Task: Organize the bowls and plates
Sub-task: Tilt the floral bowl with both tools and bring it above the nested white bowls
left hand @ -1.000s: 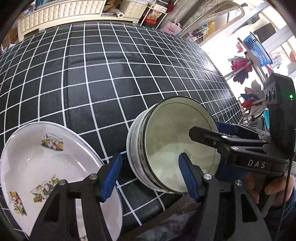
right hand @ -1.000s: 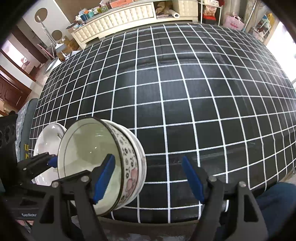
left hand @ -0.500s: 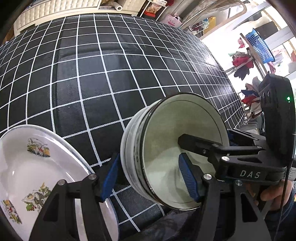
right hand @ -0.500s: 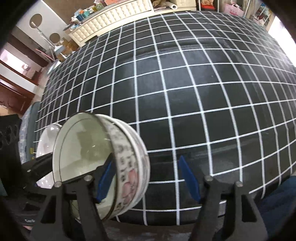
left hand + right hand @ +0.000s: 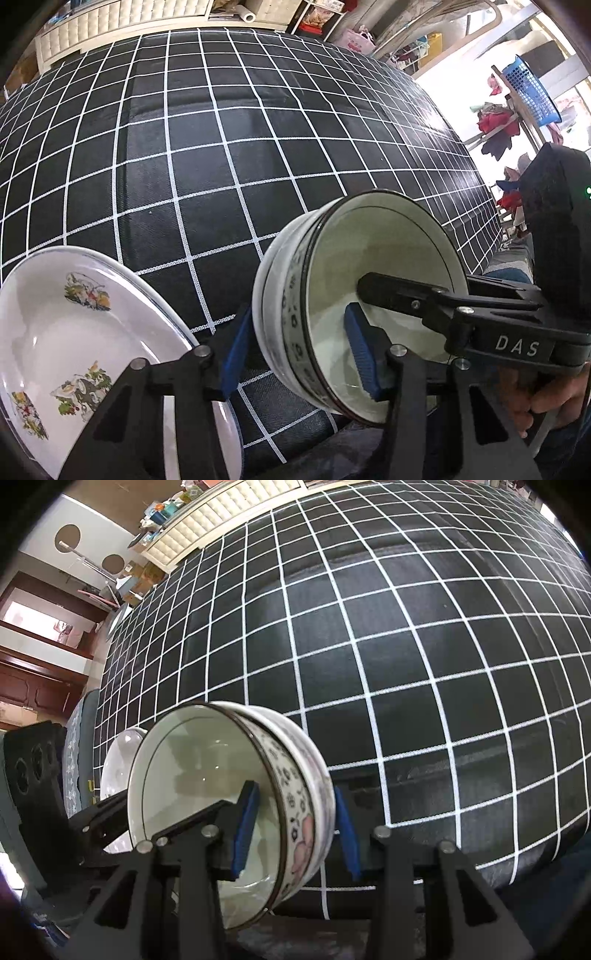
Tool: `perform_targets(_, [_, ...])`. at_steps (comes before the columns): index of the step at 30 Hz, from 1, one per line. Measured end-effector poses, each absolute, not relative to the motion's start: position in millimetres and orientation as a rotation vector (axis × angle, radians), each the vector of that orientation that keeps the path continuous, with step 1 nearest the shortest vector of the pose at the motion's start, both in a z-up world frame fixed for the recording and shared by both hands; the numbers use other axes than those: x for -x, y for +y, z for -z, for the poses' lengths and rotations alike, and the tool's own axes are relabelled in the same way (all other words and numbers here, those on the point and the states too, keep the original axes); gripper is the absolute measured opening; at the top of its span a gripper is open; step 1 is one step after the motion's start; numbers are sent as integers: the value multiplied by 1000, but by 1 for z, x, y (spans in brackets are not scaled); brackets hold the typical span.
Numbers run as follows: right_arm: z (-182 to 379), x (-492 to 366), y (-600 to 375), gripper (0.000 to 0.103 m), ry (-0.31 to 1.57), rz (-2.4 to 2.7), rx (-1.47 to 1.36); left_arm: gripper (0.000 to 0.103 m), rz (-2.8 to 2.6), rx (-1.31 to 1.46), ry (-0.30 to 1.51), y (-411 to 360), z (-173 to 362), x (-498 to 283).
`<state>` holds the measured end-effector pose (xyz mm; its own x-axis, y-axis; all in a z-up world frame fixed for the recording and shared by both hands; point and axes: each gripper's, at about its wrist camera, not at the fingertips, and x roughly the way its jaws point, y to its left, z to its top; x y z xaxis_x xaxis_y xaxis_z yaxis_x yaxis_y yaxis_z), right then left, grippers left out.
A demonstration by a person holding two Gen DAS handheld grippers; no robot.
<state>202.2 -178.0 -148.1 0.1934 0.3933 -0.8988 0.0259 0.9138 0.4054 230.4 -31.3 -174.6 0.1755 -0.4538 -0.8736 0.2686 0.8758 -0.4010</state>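
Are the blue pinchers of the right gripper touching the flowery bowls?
Touching. In the right wrist view, the right gripper has one blue pad inside the flowered bowls and the other pressed against the outer wall.

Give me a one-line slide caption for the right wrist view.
Right gripper clamps the wall of tilted stacked bowls above a checked tablecloth.

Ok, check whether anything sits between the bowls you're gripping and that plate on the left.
Only the left gripper's own outer finger sits between the nested bowls and the plate, against the bowls' outside wall. Otherwise there is just bare checked tablecloth. Nothing else visible blocks that path.
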Motion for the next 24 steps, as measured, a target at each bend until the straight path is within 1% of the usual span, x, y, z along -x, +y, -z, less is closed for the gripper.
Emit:
perform_targets(6, [148,-198,-176,45,1322,-241,-392,48,484,132,1286,-41,171,-229])
perform_targets(16, [146,-203,-168,42,1314,-207,-375,47,432,119,1290,-56,169,-227])
perform_targets(20, [148,-208,-167,41,1342,-211,-380,46,407,118,1281,-54,168,-228])
perform_targets(24, [140,-210,-161,41,1355,-179,-286,46,405,166,1294,-46,172,-232])
